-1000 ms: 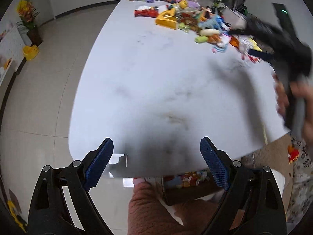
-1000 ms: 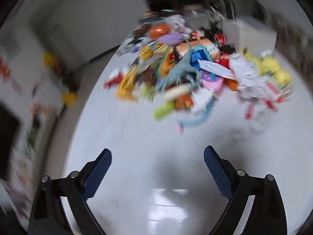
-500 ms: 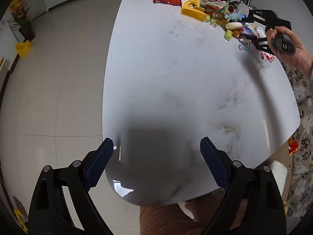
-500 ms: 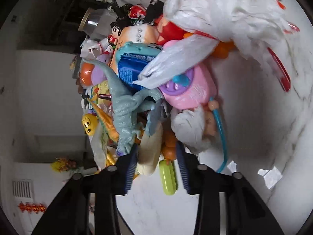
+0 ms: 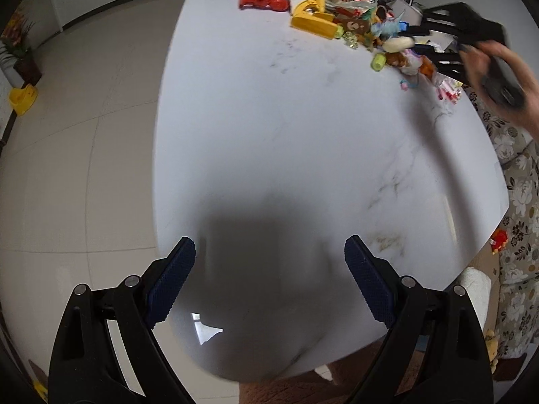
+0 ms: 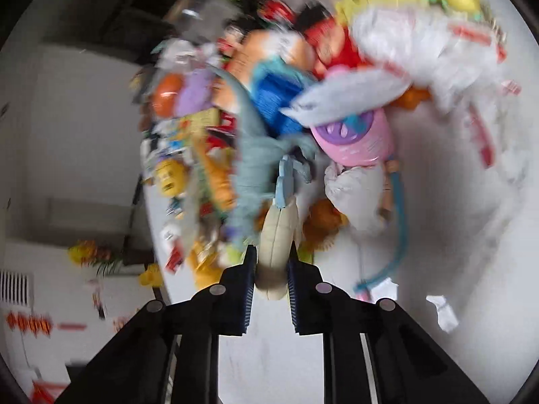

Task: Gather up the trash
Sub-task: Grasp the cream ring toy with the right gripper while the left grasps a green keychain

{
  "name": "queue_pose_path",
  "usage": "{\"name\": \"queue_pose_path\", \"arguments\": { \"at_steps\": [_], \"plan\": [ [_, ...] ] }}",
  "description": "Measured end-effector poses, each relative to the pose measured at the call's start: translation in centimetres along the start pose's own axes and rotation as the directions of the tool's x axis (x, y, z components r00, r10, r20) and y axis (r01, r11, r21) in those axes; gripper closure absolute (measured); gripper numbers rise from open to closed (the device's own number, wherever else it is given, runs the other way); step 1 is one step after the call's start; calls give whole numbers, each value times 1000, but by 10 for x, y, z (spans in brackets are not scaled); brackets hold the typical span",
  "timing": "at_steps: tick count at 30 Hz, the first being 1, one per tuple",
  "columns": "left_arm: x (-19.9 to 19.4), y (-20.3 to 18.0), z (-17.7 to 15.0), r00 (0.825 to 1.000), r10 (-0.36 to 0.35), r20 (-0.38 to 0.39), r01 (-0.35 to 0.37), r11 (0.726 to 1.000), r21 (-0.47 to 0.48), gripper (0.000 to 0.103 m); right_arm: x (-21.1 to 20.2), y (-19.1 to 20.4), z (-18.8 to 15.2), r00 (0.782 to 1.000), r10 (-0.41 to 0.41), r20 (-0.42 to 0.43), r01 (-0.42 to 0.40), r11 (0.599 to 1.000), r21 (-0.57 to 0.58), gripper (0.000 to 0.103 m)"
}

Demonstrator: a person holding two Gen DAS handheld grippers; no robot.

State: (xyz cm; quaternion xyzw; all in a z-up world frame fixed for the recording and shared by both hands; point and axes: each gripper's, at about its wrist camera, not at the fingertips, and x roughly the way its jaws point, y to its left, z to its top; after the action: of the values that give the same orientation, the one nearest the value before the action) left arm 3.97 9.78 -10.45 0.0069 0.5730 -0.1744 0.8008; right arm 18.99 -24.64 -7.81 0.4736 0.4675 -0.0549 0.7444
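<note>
My right gripper (image 6: pixel 272 262) is shut on a cream, elongated soft object (image 6: pixel 278 245) at the near edge of a pile of toys and wrappers (image 6: pixel 303 107); the view is blurred. The left wrist view shows the same gripper (image 5: pixel 409 38) holding the cream object (image 5: pixel 397 44) at the far right of the white marble table (image 5: pixel 303 155). My left gripper (image 5: pixel 269 269) is open and empty above the table's near end. Small white paper scraps (image 6: pixel 443 309) lie on the table to the right.
The pile holds a grey dinosaur (image 6: pixel 256 165), a pink toy (image 6: pixel 357 138), white plastic bags (image 6: pixel 421 54) and a yellow toy (image 5: pixel 313 22). Tiled floor (image 5: pixel 84 155) lies left of the table. A floral sofa (image 5: pixel 518 202) stands at the right.
My right gripper has closed on the cream object and is moving with it, blurring its view. My left gripper has stayed open, shifting slightly over the table's near end.
</note>
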Motion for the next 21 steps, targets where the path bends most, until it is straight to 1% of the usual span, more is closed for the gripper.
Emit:
{"name": "queue_pose_path", "arguments": {
  "at_steps": [2,3,5,7,11,12,14,15,16,17,18,19,20,21],
  "plan": [
    [7,-13,13,1000,-16,16,15,999,37,15,-33,-8,-11,999,39,11,-38,999,-23,86],
    [12,-22,21,999,-21,26,19,998,67,15,-44,-12,-14,998,57,14,-57,998,-16,86],
    [28,-49,45,998,-38,43,31,987,159,15,-77,-32,-28,994,109,26,-110,994,10,86],
    [49,-79,76,997,-63,53,49,969,243,15,-100,-45,-41,993,109,41,-109,994,6,86],
    [89,-128,138,995,-73,72,46,942,332,15,-138,-81,-75,996,65,65,-66,998,14,86],
    [96,-138,150,995,-66,78,36,938,344,17,-147,-90,-83,996,55,74,-56,998,19,86],
    [114,-152,179,995,-71,73,41,934,355,23,-161,-106,-97,995,49,89,-53,998,44,86],
    [120,-155,188,995,-69,65,42,936,348,29,-165,-112,-104,995,47,92,-52,997,57,86],
    [129,-158,201,997,-42,70,16,941,337,33,-170,-118,-111,995,46,94,-52,997,64,86],
    [132,-160,208,996,-33,83,3,941,338,34,-174,-124,-117,995,45,93,-52,996,70,86],
    [134,-162,211,996,-27,88,-5,941,340,38,-178,-128,-122,995,37,95,-44,996,73,86],
    [136,-165,216,995,-16,94,-18,937,348,49,-182,-132,-126,995,29,95,-36,997,74,86],
    [136,-167,217,995,-7,99,-30,931,363,56,-184,-135,-131,996,26,91,-32,997,72,86],
    [137,-169,218,995,-4,100,-34,927,373,68,-185,-138,-133,996,21,87,-27,997,73,86]
  ]
}}
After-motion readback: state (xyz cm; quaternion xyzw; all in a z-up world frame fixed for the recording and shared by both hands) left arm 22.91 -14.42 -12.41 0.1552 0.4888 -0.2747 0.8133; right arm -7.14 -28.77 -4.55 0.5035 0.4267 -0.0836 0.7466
